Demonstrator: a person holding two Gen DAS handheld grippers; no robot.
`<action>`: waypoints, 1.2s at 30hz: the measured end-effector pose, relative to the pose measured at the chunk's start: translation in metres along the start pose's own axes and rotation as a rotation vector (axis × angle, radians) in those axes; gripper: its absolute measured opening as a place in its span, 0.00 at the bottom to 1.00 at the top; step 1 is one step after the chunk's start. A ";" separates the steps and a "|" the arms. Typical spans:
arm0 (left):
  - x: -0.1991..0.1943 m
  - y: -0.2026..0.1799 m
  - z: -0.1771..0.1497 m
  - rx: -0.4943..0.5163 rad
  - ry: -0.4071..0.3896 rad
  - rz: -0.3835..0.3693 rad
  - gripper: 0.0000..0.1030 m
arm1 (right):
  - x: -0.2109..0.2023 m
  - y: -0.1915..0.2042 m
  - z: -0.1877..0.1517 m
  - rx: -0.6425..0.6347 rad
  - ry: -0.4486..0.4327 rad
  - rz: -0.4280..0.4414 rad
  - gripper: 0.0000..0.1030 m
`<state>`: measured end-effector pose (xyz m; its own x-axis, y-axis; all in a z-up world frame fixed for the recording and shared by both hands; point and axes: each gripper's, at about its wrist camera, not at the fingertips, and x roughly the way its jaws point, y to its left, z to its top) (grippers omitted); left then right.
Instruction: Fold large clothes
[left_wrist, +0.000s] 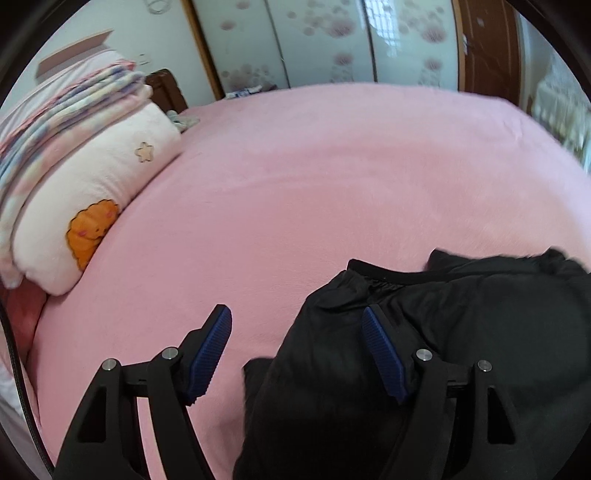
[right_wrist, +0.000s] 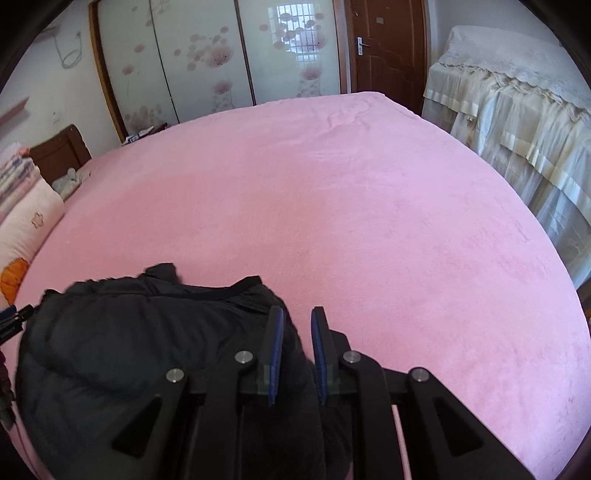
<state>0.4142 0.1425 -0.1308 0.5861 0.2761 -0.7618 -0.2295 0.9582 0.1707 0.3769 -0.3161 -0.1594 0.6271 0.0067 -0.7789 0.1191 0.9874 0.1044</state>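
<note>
- a white plush pillow with an orange patch (left_wrist: 92, 206) lies at the left edge of the pink fleece bed cover (left_wrist: 314, 177).
- the left gripper (left_wrist: 297, 332) has its blue-padded jaws spread wide, nothing pinched.
- the black padded garment (left_wrist: 443, 350) lies bunched on the near edge of the cover, under both tools.
- the right gripper (right_wrist: 297, 332) has a narrow gap between its jaws; they press on nothing.
</note>
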 end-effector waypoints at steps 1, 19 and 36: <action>-0.007 0.004 0.000 -0.013 -0.002 -0.009 0.70 | -0.010 0.000 -0.001 0.017 0.012 0.014 0.15; -0.168 -0.004 -0.036 0.081 -0.001 -0.187 0.78 | -0.167 0.054 -0.028 0.061 -0.060 0.157 0.23; -0.236 -0.022 -0.055 -0.088 -0.155 -0.276 0.89 | -0.230 0.136 -0.059 -0.268 -0.231 0.086 0.23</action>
<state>0.2380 0.0518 0.0110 0.7453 0.0209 -0.6664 -0.1072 0.9903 -0.0889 0.2036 -0.1740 -0.0024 0.7868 0.0854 -0.6113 -0.1284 0.9914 -0.0268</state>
